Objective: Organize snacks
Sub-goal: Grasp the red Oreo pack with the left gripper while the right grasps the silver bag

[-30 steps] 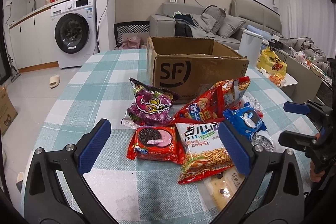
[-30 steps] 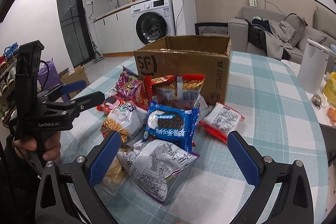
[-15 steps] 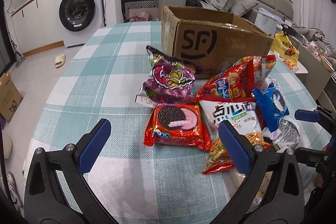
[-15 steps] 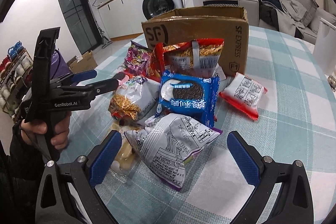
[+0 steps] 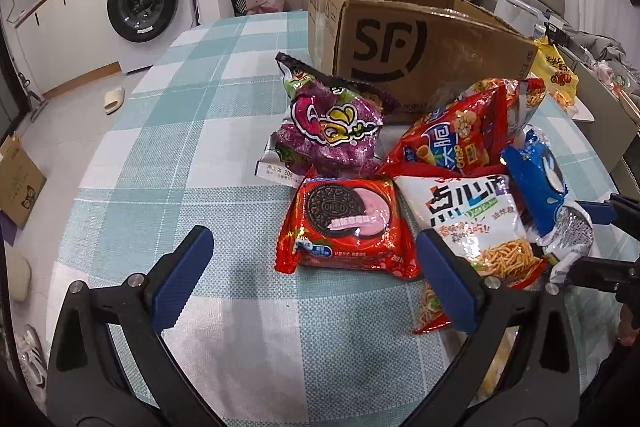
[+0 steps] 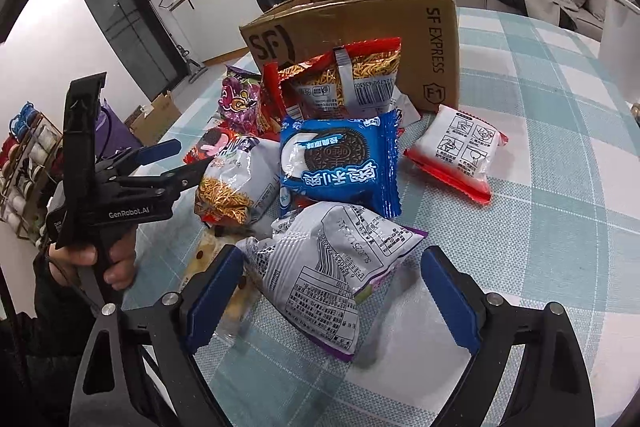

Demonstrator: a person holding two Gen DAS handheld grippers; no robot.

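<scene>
Snack packs lie heaped on the checked tablecloth (image 5: 192, 115) in front of an open cardboard box (image 5: 420, 43). My left gripper (image 5: 316, 283) is open, its pads just short of a red Oreo pack (image 5: 344, 223). Behind that pack are a purple bag (image 5: 332, 123), a red crisp bag (image 5: 460, 139) and a white noodle-snack bag (image 5: 476, 223). My right gripper (image 6: 332, 299) straddles a silver bag (image 6: 332, 267). Its jaws are closing and the pads do not press on the bag. A blue Oreo pack (image 6: 340, 159) lies just beyond.
A red-and-white packet (image 6: 460, 155) lies alone to the right of the pile. A red noodle bag (image 6: 344, 83) leans on the box (image 6: 360, 27). The left gripper (image 6: 180, 159), held by a hand, reaches in from the left. A white bin (image 6: 620, 43) stands at the far right.
Both grippers have sunk and tipped down toward the pile. The right gripper's jaws have narrowed around the silver bag. The packs lie where they were.
</scene>
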